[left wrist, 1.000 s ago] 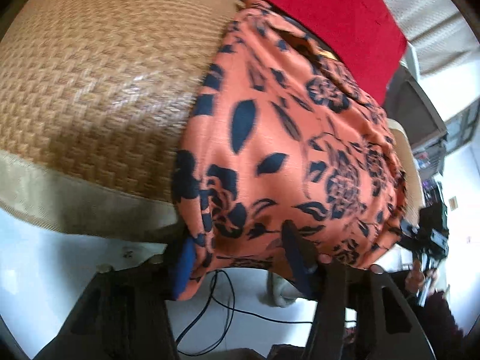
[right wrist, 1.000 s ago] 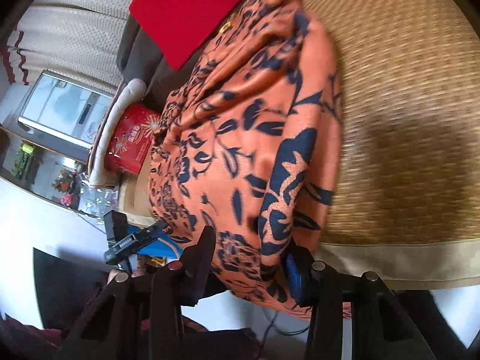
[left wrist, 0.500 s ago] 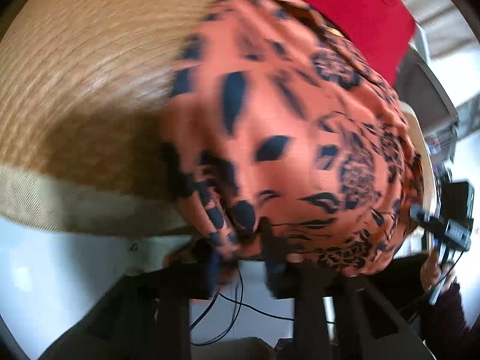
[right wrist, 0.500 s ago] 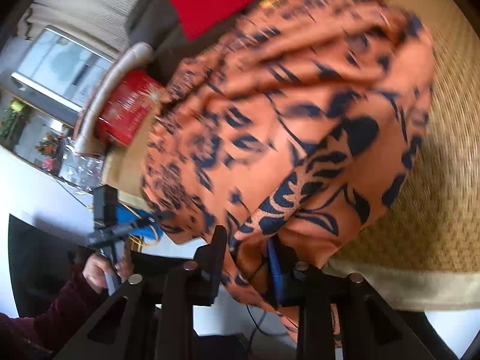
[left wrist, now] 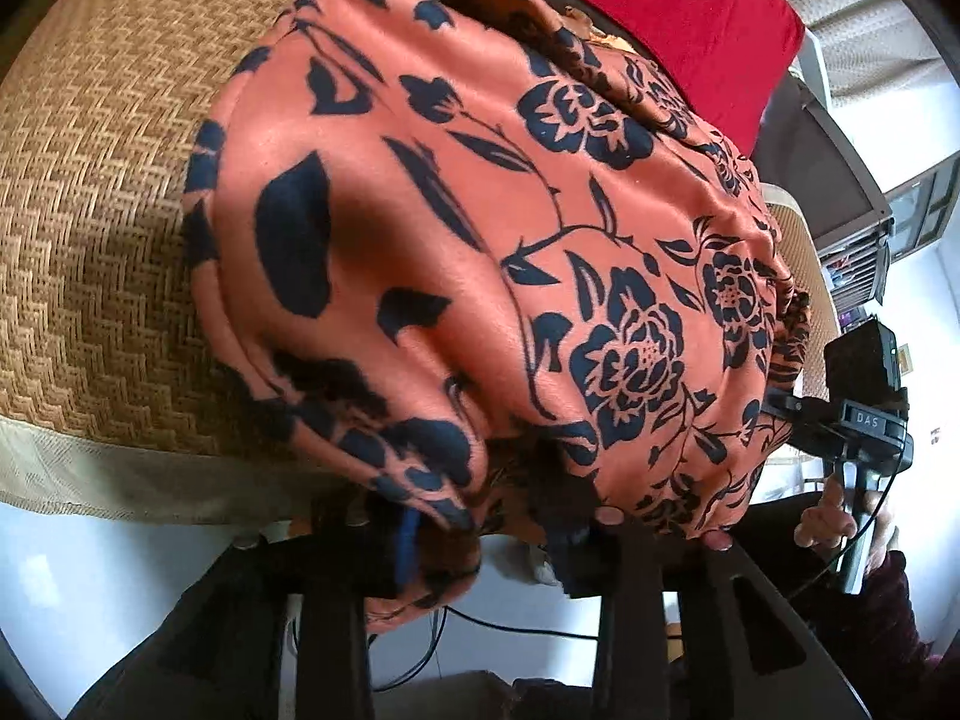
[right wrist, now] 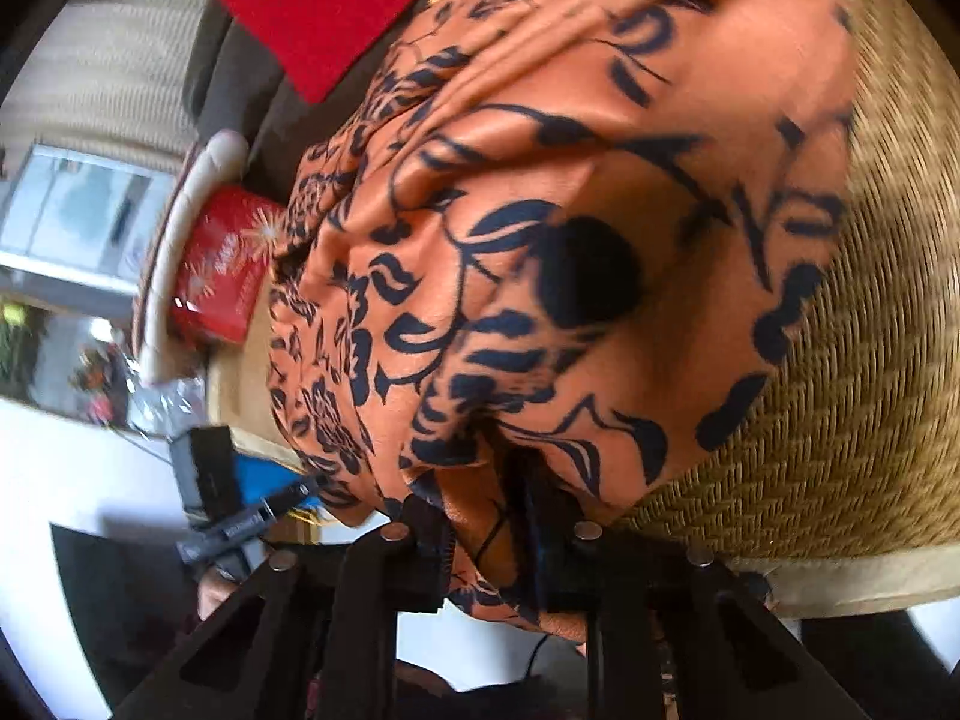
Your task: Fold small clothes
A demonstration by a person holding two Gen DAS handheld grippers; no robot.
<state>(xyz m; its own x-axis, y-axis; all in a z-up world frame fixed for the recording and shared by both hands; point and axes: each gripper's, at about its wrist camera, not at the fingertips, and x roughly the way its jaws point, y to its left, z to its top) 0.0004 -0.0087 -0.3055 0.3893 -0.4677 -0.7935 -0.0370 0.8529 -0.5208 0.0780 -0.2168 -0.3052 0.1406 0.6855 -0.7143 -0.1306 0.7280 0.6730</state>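
One woven straw mat (left wrist: 102,198) with tan cloth border covers the seat; red cushion (left wrist: 660,12) behind; orange garment (left wrist: 480,228), smooth, dark floral print, bunched across the mat's near edge; left gripper (left wrist: 480,540) clamped on its hem; right gripper (right wrist: 486,546) pinching another fold; red tin (right wrist: 222,276) off to the side.
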